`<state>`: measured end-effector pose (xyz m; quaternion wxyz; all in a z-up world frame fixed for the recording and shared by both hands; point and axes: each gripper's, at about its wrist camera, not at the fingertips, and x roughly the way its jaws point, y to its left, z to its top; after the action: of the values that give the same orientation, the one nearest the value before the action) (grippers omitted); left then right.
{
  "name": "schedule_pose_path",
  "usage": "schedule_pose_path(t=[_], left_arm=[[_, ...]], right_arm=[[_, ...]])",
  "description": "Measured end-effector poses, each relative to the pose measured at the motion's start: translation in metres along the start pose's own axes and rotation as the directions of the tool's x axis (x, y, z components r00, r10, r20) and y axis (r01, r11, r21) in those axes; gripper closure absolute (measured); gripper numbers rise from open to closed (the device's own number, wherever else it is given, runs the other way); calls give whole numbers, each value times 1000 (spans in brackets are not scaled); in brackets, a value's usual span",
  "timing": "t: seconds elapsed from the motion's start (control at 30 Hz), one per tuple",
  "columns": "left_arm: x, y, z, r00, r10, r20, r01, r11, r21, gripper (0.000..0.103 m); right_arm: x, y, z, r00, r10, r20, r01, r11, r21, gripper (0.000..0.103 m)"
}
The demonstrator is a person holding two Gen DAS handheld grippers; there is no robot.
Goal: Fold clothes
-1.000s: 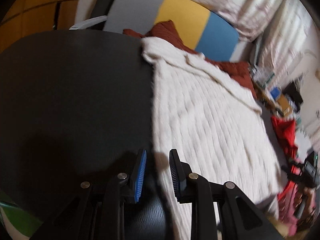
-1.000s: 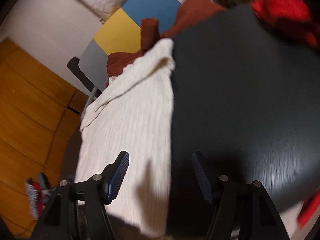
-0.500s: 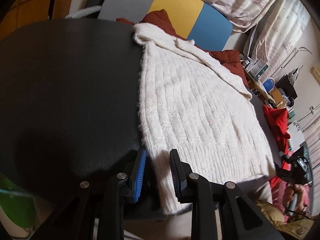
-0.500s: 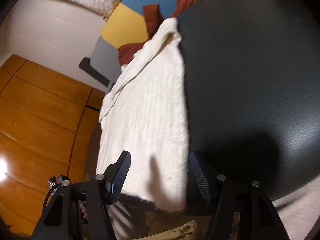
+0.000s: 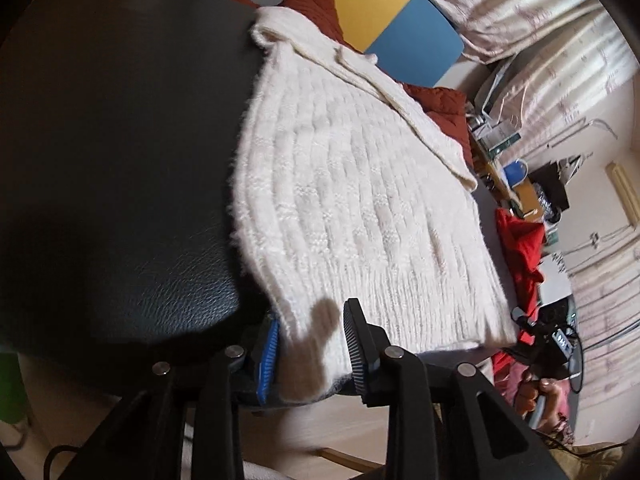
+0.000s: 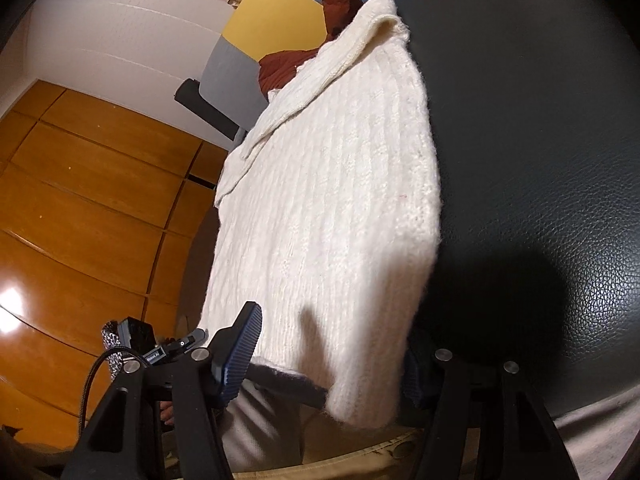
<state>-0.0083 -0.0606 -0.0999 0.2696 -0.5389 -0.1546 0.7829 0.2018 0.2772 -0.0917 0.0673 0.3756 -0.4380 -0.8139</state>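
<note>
A cream ribbed knit sweater (image 5: pixel 352 208) (image 6: pixel 340 200) lies lengthwise on the black leather table top (image 5: pixel 120 140) (image 6: pixel 540 140), its hem draped over the near edge. In the left wrist view, my left gripper (image 5: pixel 312 352) straddles the hem's left corner; its jaws are opening, the cloth lies between them and the pads do not press on it. In the right wrist view, my right gripper (image 6: pixel 326 364) straddles the hem's right corner. Its jaws are closing, with a gap still showing beside the left pad. The cloth hides most of its right pad.
A rust-red garment (image 5: pixel 440 100) (image 6: pixel 288 64) lies at the sweater's far end, before a chair back (image 5: pixel 360 12) of grey, yellow and blue panels. Red cloth (image 5: pixel 520 248) and clutter sit right of the table. A hand (image 5: pixel 536 396) holds the other gripper there. Wooden panels (image 6: pixel 80 220) fill the left of the right wrist view.
Both grippers have moved in on the sweater's near hem, so each hem corner now lies between a pair of fingers. The right jaws have narrowed. The sweater has not shifted.
</note>
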Motion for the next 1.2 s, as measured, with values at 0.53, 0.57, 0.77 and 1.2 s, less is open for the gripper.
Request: schedule_pose_path(t=[0.53,0.57,0.77,1.2], left_arm=[[-74,9,11,967,-188,173,202,977,-62,97],[-77,12,6,965,-198,175,213,974,-72,97],[-95,31,-28,942,-272,196,302,942,-143,103],[-34,33,-17,999,-7,40,13,991,-135,77]], right_arm=[[-36,24,23,993,103,59,-100,994,-51,94],[-38,26,22,992,111,53,-108,993,-54,94],[-49,24,6,990,143,6,-142,989,-33,94],[-45,19,5,987,158,39,-160,986,42,94]])
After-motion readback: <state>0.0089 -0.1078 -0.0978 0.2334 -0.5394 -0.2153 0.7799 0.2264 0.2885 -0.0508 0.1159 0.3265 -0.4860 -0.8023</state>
